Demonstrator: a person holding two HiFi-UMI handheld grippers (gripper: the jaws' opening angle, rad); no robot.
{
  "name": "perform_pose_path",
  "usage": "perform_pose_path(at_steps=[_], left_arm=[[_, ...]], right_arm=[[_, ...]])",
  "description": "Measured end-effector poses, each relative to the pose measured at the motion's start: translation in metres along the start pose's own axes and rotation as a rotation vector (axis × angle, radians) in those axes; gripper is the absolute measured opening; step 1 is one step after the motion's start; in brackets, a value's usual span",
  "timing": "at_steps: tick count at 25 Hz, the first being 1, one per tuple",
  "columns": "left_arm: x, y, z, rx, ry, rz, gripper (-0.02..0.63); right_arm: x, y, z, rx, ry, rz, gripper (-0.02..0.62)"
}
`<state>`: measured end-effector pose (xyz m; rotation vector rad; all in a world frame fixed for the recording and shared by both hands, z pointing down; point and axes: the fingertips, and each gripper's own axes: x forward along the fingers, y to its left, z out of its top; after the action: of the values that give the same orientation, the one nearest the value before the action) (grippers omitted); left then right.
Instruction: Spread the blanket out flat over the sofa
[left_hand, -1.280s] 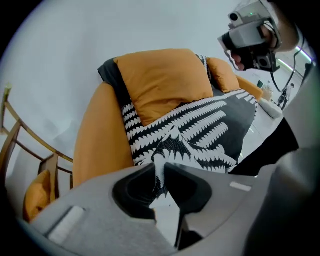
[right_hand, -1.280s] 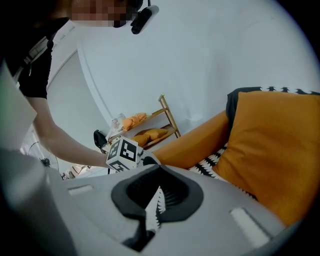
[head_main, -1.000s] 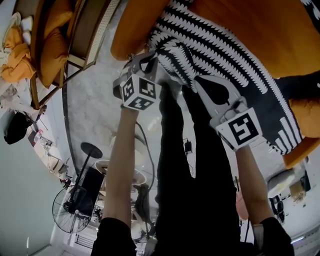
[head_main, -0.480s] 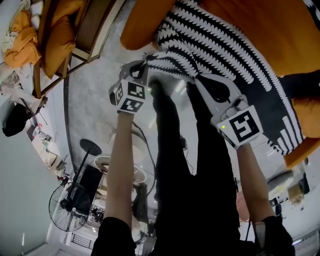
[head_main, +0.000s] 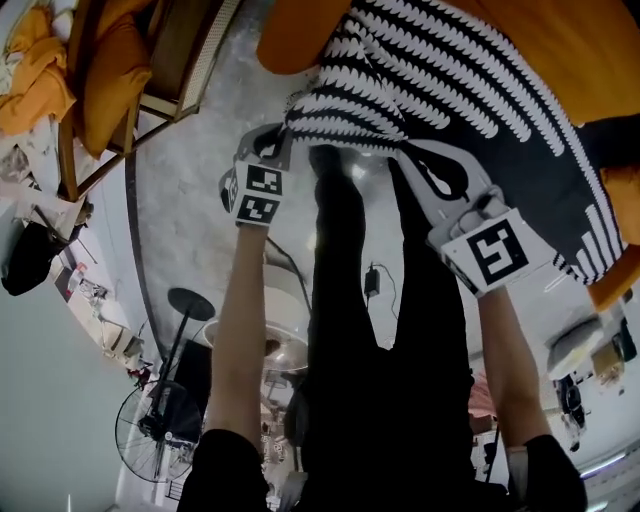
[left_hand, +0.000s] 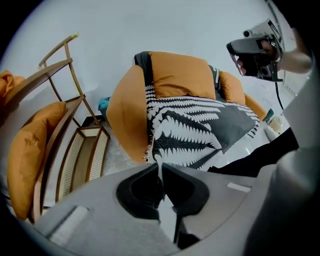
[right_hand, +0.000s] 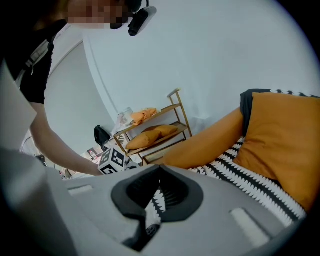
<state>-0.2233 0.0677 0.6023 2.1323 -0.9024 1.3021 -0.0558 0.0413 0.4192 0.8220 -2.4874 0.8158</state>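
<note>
A black-and-white patterned blanket (head_main: 450, 90) lies over the seat of an orange sofa (head_main: 560, 40). Its front edge hangs toward the person's black-clad legs. My left gripper (head_main: 283, 137) is shut on the blanket's left front corner, and the fabric runs up out of its closed jaws (left_hand: 160, 167) toward the blanket (left_hand: 195, 125). My right gripper (head_main: 406, 152) is shut on the same edge further right, with white-toothed fabric pinched between the jaws (right_hand: 159, 192). The edge is stretched between the two grippers. An orange back cushion (right_hand: 282, 140) rests on the blanket (right_hand: 240, 182).
A wooden rack (head_main: 175, 60) holding orange cushions (head_main: 110, 80) stands left of the sofa. On the grey floor are a round stand base (head_main: 190, 300), a fan (head_main: 150, 430), a black bag (head_main: 25, 262) and a cable with plug (head_main: 372, 282).
Both grippers keep their hold on the blanket's edge. The left one has drifted slightly left and the edge between them looks more stretched out.
</note>
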Motion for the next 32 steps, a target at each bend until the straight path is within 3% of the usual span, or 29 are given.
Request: perform_pose_path(at_steps=[3,6,9,12,18,24,27,32], left_arm=[[0.003,0.011,-0.029,0.030,-0.014,-0.029,0.020],[0.008,0.016,-0.058,0.050,-0.010,-0.067,0.020],[0.019,0.022,-0.068,0.078,-0.008,-0.086,0.020],[0.031,0.027,-0.078,0.051,0.002,-0.105,0.020],[0.067,0.038,-0.099,0.022,0.042,-0.102,0.020],[0.109,0.046,-0.125,0.046,0.095,-0.088,0.020],[0.135,0.047,-0.135,0.106,0.129,-0.074,0.018],[0.180,0.046,-0.151,0.296,0.188,-0.058,0.018]], right_arm=[[0.019,0.021,-0.011,0.015,-0.012,-0.055,0.003],[0.031,0.041,-0.022,0.100,-0.038,-0.096,0.003],[0.034,0.049,-0.032,0.136,-0.056,-0.127,0.003],[0.029,0.056,-0.038,0.144,-0.056,-0.162,0.003],[0.018,0.051,-0.062,0.161,-0.051,-0.231,0.003],[0.021,0.038,-0.097,0.215,-0.045,-0.270,0.003],[0.026,0.028,-0.109,0.220,-0.053,-0.273,0.003],[0.041,0.014,-0.124,0.268,-0.072,-0.280,0.003]])
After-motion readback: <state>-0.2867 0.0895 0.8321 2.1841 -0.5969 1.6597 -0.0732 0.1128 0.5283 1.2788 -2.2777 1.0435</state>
